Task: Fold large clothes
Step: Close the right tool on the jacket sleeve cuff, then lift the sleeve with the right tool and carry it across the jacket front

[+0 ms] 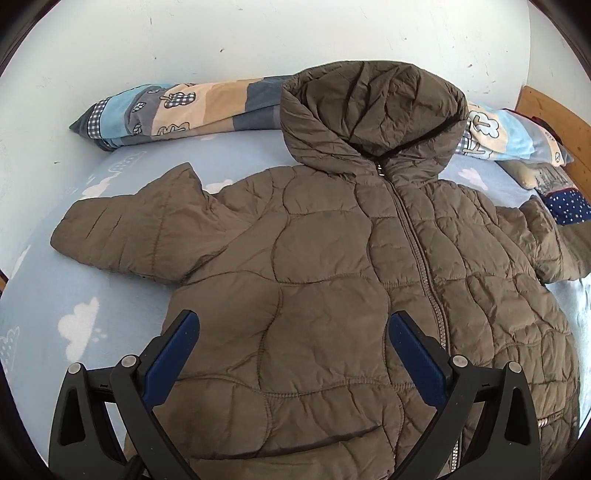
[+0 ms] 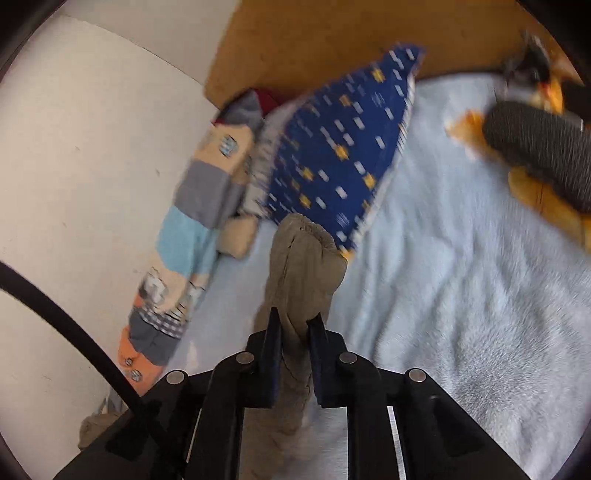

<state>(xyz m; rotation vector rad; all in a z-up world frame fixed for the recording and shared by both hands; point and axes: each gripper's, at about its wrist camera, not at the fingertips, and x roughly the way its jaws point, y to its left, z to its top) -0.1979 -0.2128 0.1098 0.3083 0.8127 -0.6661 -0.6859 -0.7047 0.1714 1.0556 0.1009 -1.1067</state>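
**Jacket flat on bed, one sleeve pinched**

Jacket [image 1: 332, 266], one olive quilted piece with one hood [image 1: 373, 110], lies front up on the light blue bedsheet [image 1: 74, 295], zipped along its single zipper [image 1: 417, 251]. Two sleeves spread outward: the left sleeve [image 1: 129, 232] rests flat on the sheet, while the right sleeve [image 2: 299, 266] sits between the two fingers of the right gripper [image 2: 294, 323], which are closed on its fabric. The left gripper [image 1: 295, 321] hovers over the jacket's lower front with both fingers spread wide and nothing between them. Beyond the hood, one patchwork quilt [image 1: 177, 110] is rolled along the white wall [image 1: 221, 33]. One navy pillow [image 2: 340, 147] with small marks touches the sleeve's cuff end. One orange plush toy [image 2: 535, 184] lies well apart near the wooden headboard [image 2: 332, 33].
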